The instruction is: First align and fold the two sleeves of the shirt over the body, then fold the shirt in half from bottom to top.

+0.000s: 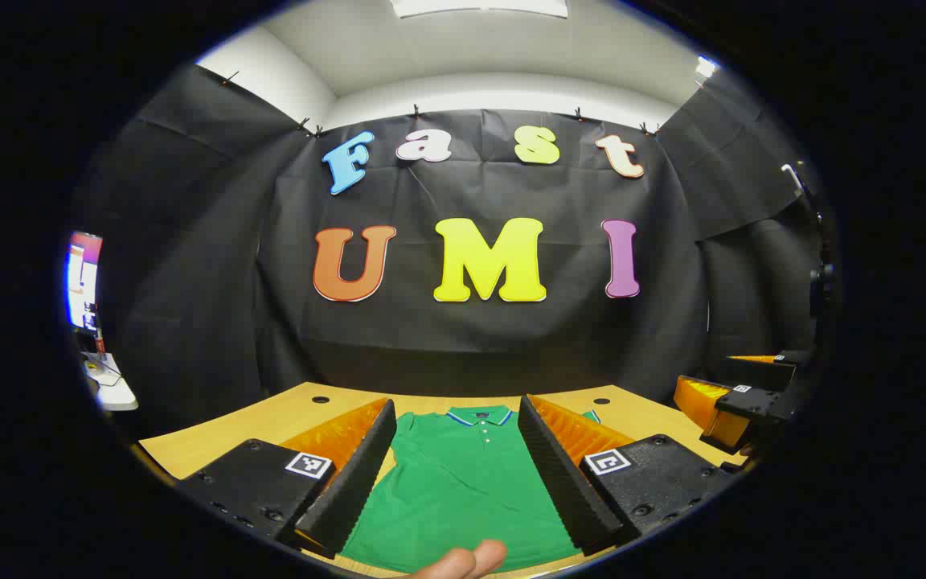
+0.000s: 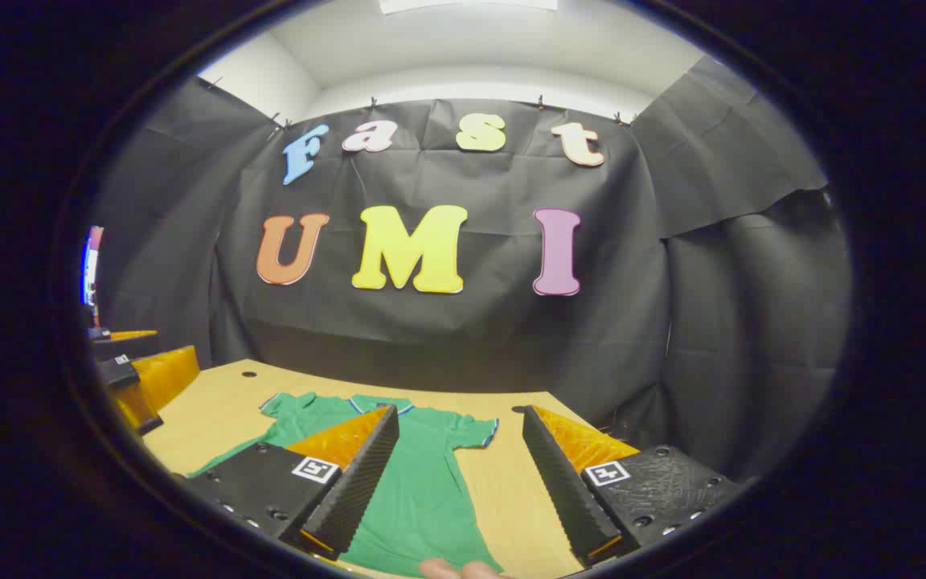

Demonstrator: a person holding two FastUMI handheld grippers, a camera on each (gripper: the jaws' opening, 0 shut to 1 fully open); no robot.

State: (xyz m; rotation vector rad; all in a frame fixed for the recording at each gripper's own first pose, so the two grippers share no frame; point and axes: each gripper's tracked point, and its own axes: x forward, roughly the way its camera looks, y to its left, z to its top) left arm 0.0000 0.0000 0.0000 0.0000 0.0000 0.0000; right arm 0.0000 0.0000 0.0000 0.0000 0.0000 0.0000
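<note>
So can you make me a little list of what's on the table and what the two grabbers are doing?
shirt: green polo shirt, lying flat on the table, collar at the far end
sleeves: spread out, not folded yet
table: wooden table
left gripper: left gripper open, above the shirt's body
right gripper: right gripper open, above the shirt's right side

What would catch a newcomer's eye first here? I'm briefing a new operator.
A bright green polo shirt lies flat on the wooden table, collar toward the black back wall, sleeves still spread out. The left gripper hovers over its body with jaws wide apart, and the right gripper hovers open beside its right sleeve.
</note>
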